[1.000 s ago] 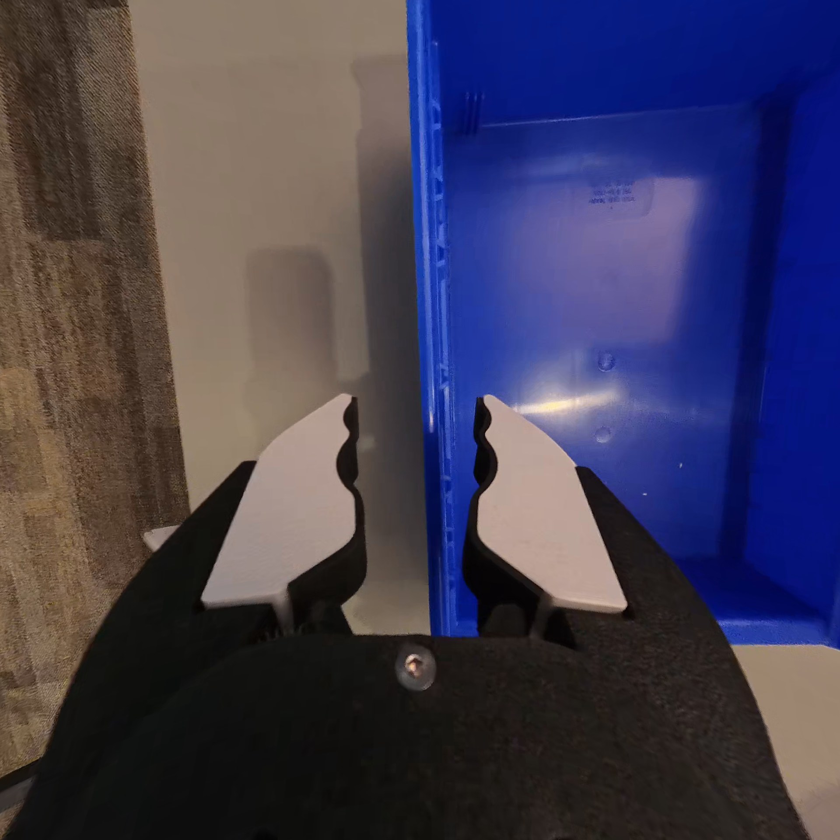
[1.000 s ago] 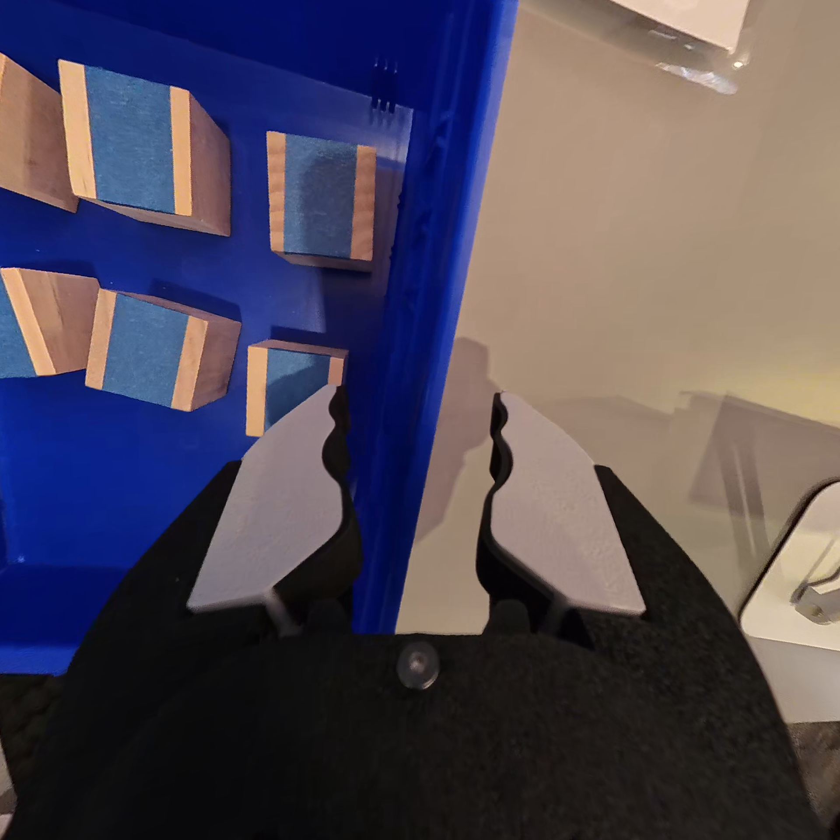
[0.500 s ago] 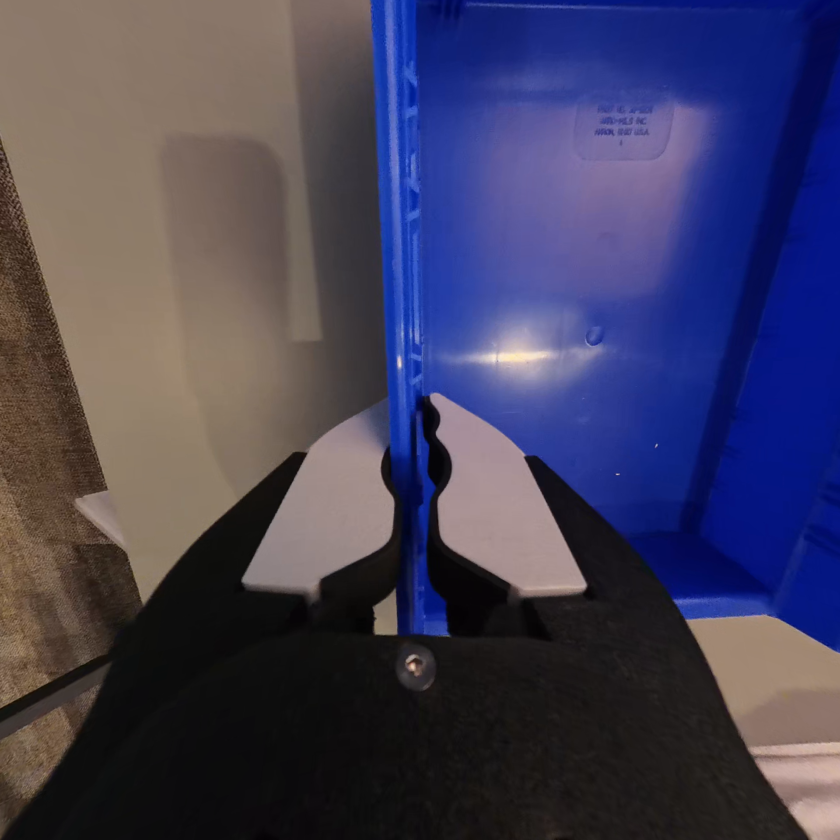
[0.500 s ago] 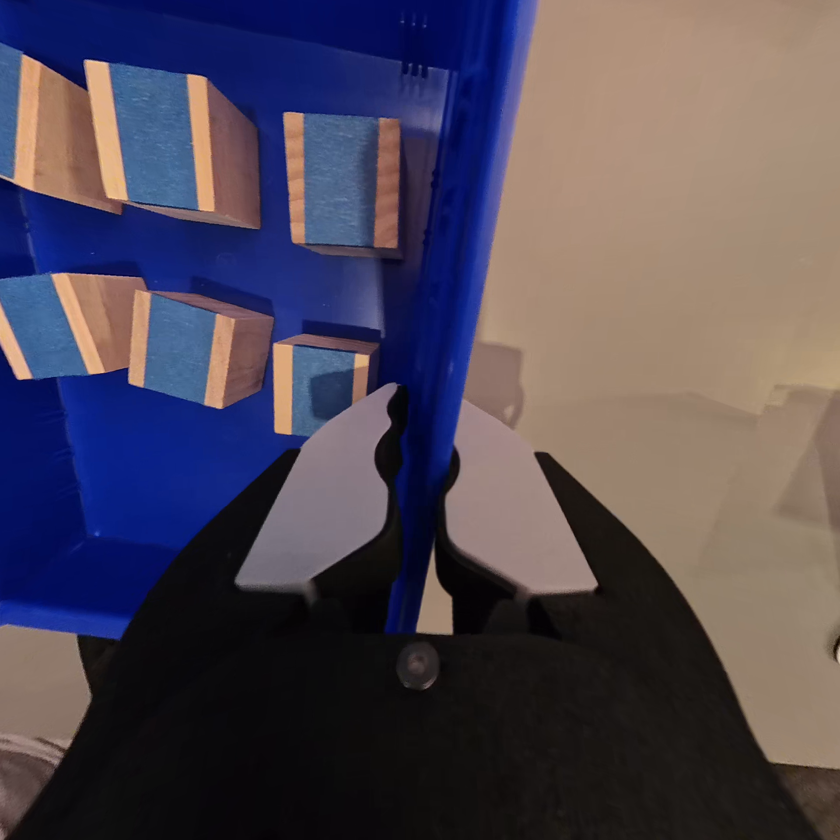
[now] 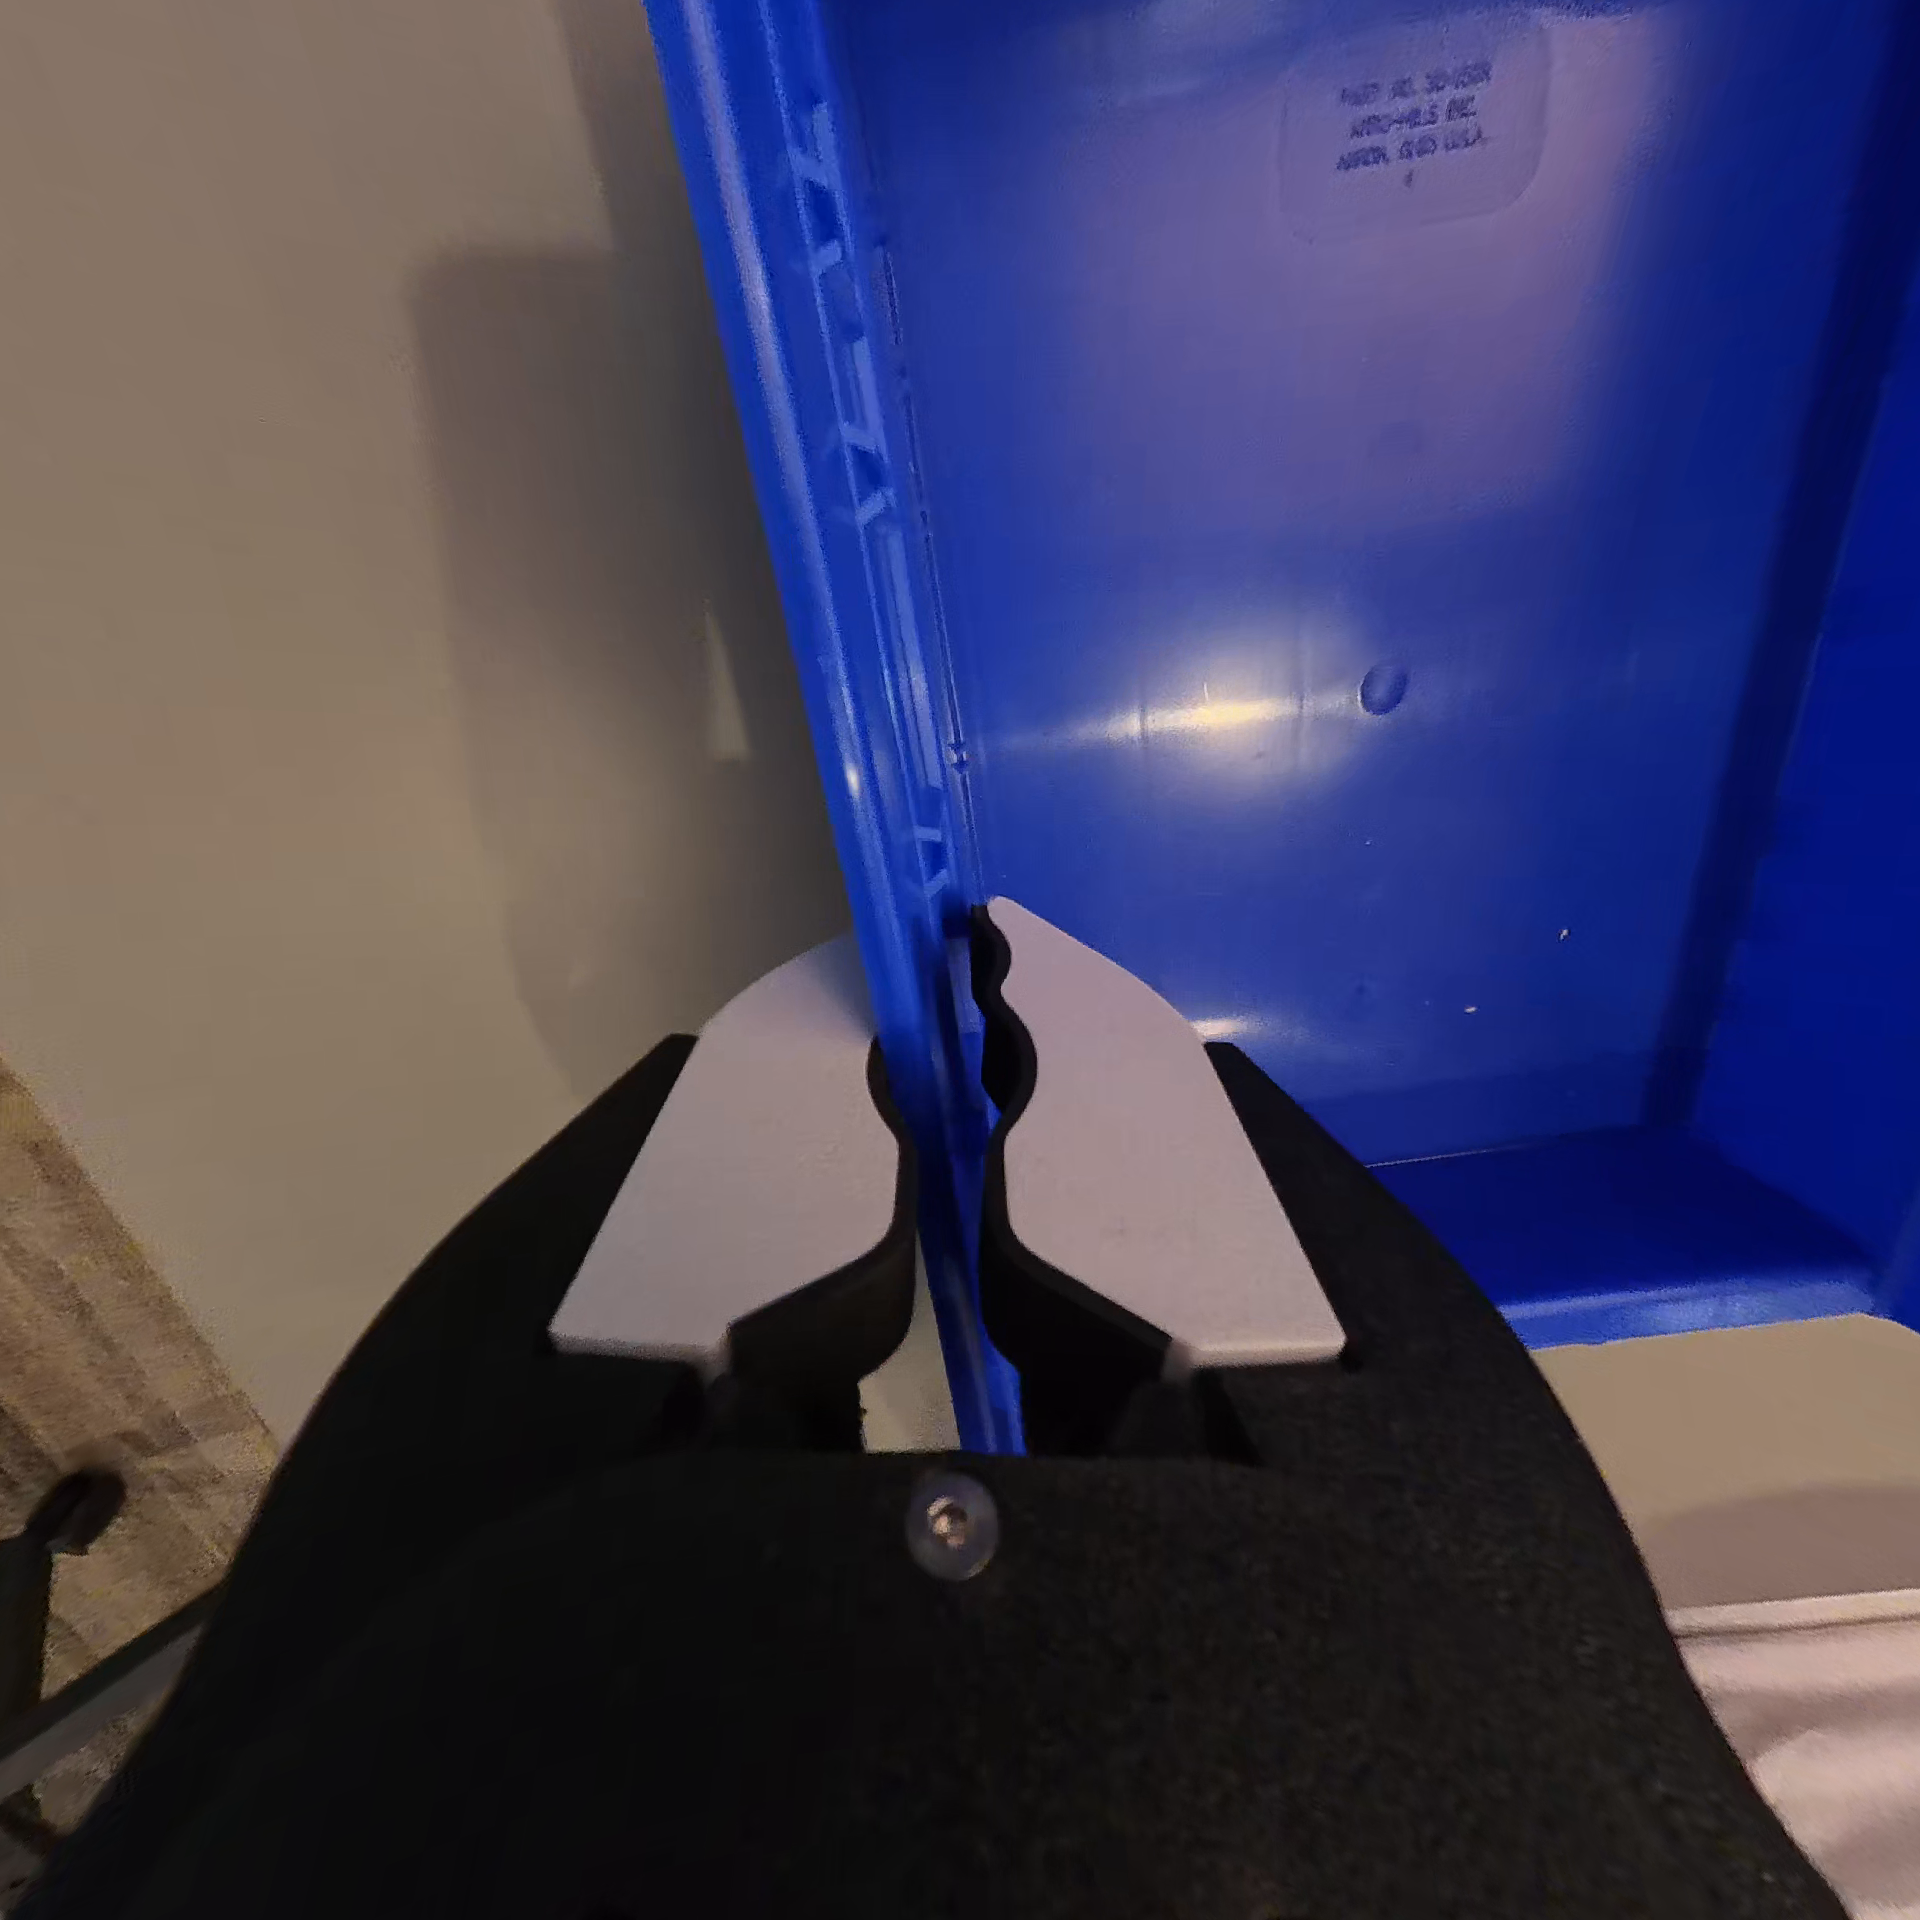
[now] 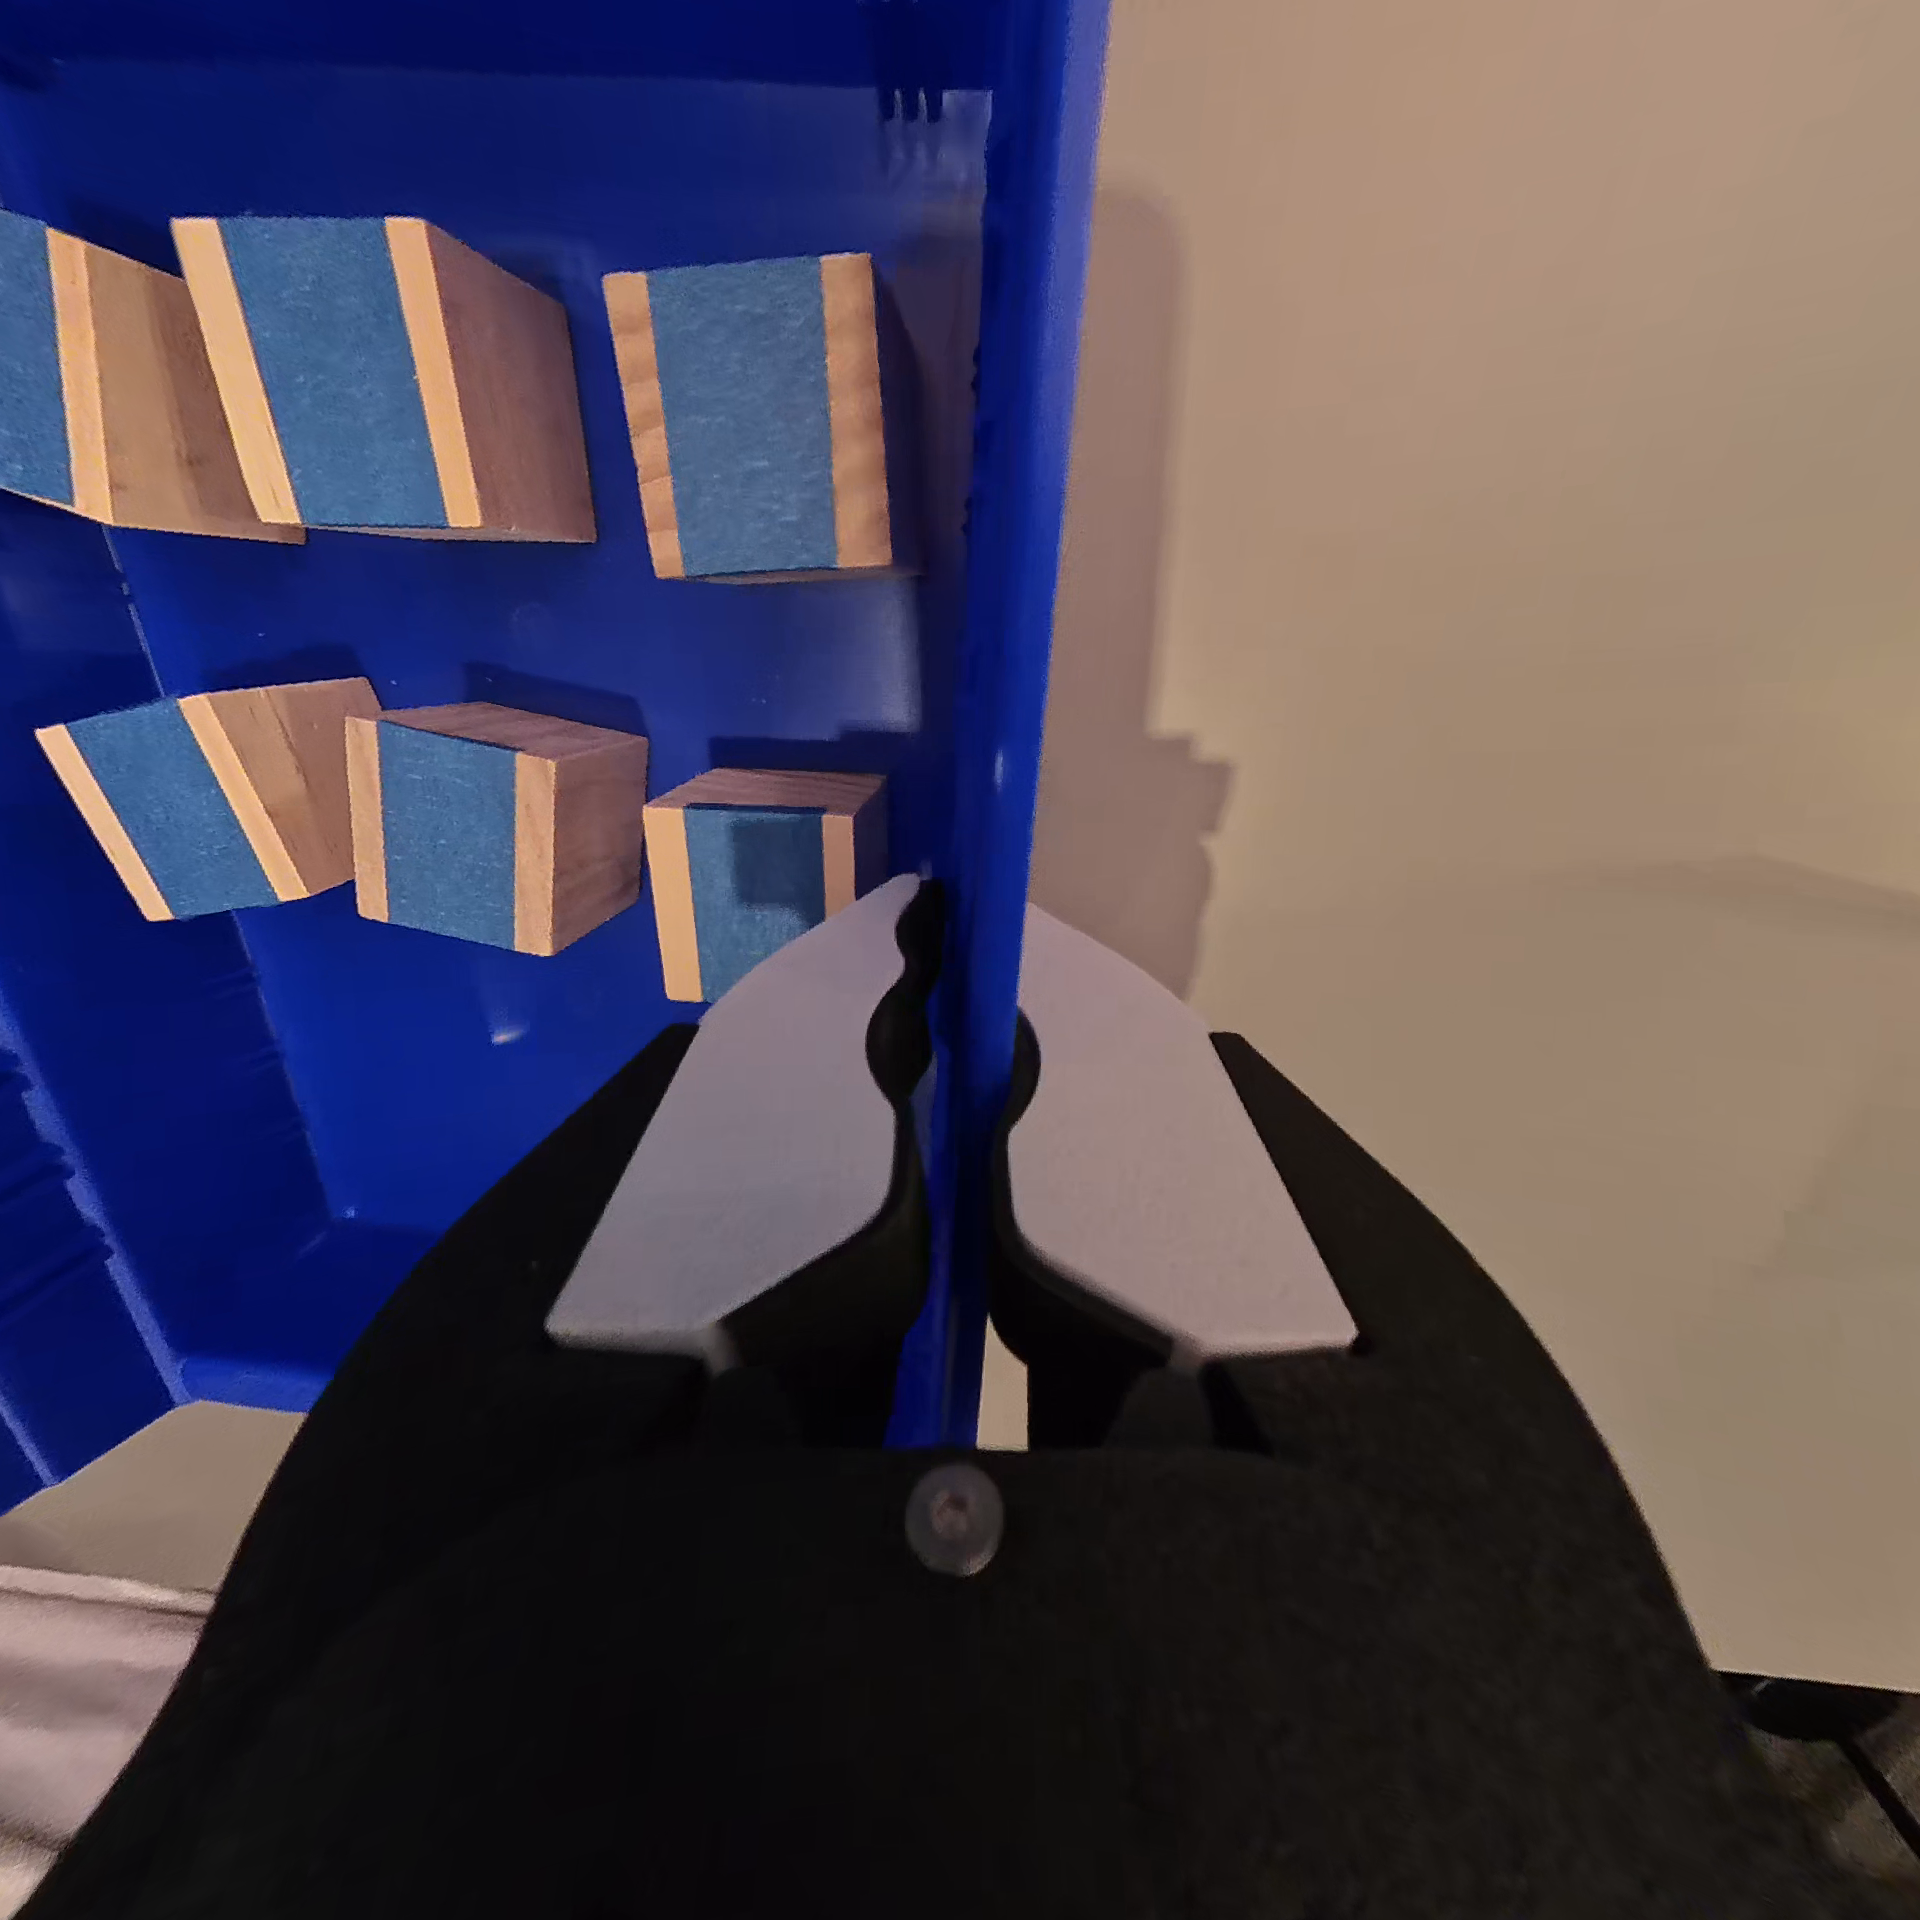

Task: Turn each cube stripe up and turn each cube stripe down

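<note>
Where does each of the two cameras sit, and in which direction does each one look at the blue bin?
Left wrist view: sits on the left gripper, looks forward along the blue bin's left wall; both its fingers show, clamped on that wall.
Right wrist view: sits on the right gripper, looks along the bin's right wall; both fingers show, clamped on it, with six wooden cubes inside, stripes facing the camera.
Shared: the same blue bin and the pale table; neither shows the other gripper.
</note>
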Demonstrator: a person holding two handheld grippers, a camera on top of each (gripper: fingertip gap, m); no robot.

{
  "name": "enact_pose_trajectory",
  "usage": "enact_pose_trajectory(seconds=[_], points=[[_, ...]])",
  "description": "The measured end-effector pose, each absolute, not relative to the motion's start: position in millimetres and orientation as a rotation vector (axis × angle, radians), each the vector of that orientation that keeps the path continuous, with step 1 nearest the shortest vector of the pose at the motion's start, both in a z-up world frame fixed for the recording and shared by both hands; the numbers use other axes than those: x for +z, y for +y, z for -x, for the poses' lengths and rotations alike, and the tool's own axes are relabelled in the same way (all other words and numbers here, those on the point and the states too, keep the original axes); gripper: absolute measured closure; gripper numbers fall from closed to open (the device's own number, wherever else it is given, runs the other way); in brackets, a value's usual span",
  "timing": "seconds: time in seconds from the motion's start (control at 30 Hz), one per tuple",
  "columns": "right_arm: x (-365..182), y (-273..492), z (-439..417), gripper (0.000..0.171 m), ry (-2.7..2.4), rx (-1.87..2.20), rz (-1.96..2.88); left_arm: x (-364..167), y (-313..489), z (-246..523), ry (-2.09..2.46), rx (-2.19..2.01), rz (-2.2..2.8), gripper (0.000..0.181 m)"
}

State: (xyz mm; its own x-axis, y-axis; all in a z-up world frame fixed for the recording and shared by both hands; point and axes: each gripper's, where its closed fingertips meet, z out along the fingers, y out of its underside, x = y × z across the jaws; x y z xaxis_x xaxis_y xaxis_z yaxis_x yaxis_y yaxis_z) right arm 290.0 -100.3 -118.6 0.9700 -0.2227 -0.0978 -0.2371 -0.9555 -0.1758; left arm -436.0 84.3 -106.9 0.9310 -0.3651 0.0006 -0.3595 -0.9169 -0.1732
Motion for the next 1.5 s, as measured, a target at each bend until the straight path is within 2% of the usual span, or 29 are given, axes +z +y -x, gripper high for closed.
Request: enact_pose_trajectory(seconds=[0.43,0.83,1.13,1.27,1.33,1.5], points=[[-117.8,-74.1,-219.8,0.163,0.102,0.194,2.991,-108.7,55.6,318.4,0.994,-0.028,2.797,0.168],[-117.6,-75.1,-206.2,0.162,0.099,0.349,2.990,-109.7,41.4,282.0,1.145,0.061,2.716,0.164],[-123.0,-62.3,-209.8,0.164,0.101,0.253,2.986,-110.2,27.3,231.8,1.285,-0.168,2.592,0.162],[-127.7,-61.0,-210.2,0.163,0.065,0.196,3.001,-113.4,20.6,214.0,1.348,-0.316,2.561,0.155],[-131.7,-60.2,-209.3,0.163,0.082,0.190,3.019,-111.5,19.0,210.1,1.391,-0.390,2.536,0.145],[-131.5,-59.9,-208.5,0.165,0.094,0.270,2.997,-87.4,24.1,210.5,1.322,-0.677,2.482,0.131]])
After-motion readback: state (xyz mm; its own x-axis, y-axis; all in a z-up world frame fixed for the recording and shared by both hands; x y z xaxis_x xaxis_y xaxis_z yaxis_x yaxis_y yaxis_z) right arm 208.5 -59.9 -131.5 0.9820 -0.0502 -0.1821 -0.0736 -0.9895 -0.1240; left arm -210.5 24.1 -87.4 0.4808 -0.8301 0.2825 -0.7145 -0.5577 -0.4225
